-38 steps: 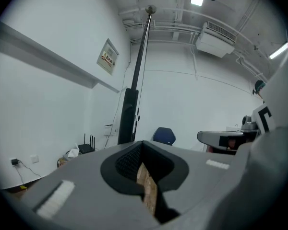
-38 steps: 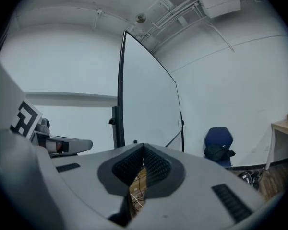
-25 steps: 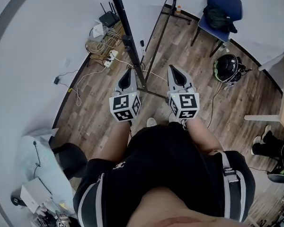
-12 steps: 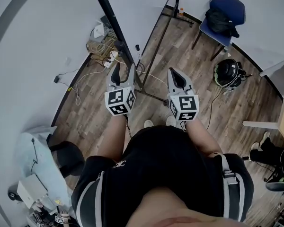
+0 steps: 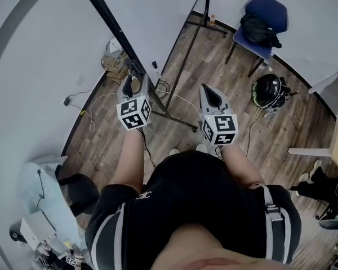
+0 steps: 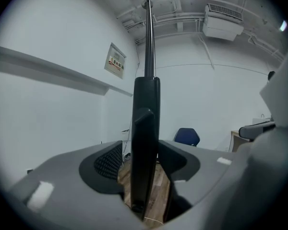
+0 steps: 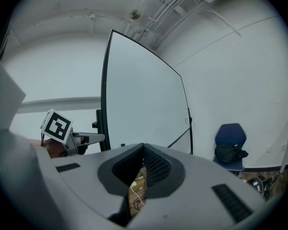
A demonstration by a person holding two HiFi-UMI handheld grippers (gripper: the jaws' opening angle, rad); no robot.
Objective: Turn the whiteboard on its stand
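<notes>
Two views show the whiteboard (image 7: pixel 144 95) only in part. In the head view it is seen edge-on as a thin black line, cut off at the picture's top. In the left gripper view only its dark frame edge (image 6: pixel 145 128) is shown, and the white face is hidden. The stand (image 5: pixel 174 118) is partly covered by the left gripper (image 5: pixel 132 83). That gripper's jaws are spread wide, and the frame edge is set upright between them. Wooden floor (image 6: pixel 157 192) is seen in the gaps on either side, so nothing is pinched. The right gripper (image 7: pixel 143 147) is held apart from the board, its jaws clenched on nothing. The whiteboard's white face is seen ahead of and above those jaws.
</notes>
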